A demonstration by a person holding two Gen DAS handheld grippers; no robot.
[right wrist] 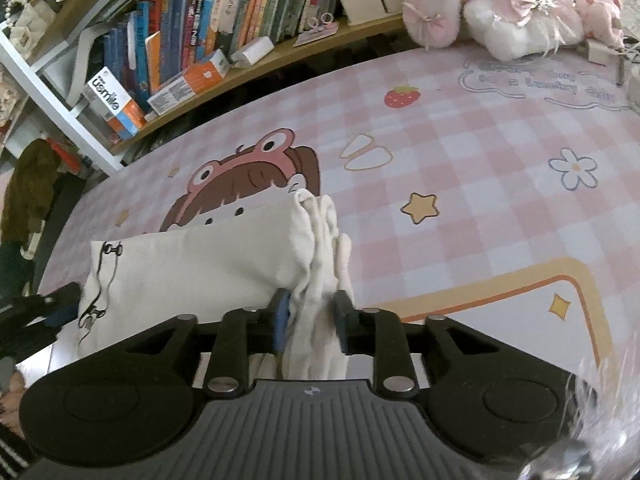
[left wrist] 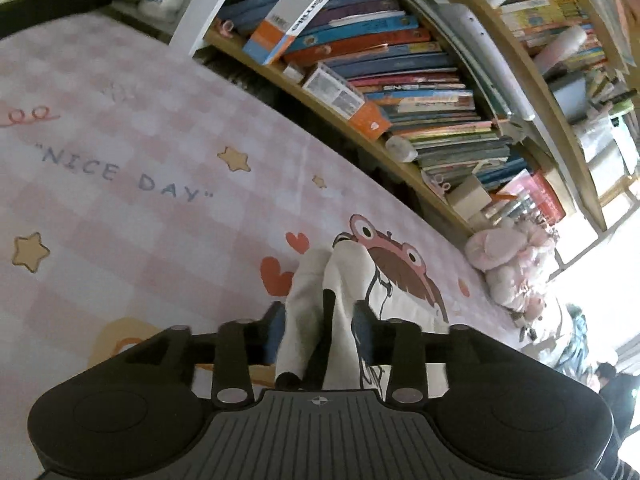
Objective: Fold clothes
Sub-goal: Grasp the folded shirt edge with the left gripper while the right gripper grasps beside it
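Right, bookshelf (right wrist: 192,52) crammed with books runs along the bed's far edge, plush toys (right wrist: 500,12) at its end. Both grippers clamp the white garment (right wrist: 192,268) above the pink checked sheet (right wrist: 480,184): left gripper (left wrist: 320,328) pinching one bunched end, right gripper (right wrist: 310,320) the other, cloth stretched lengthwise between them.

Garment (right wrist: 192,264) on bedsheet (right wrist: 480,200), bookshelf (right wrist: 240,76) behind, plush toys (right wrist: 500,12) far-right.
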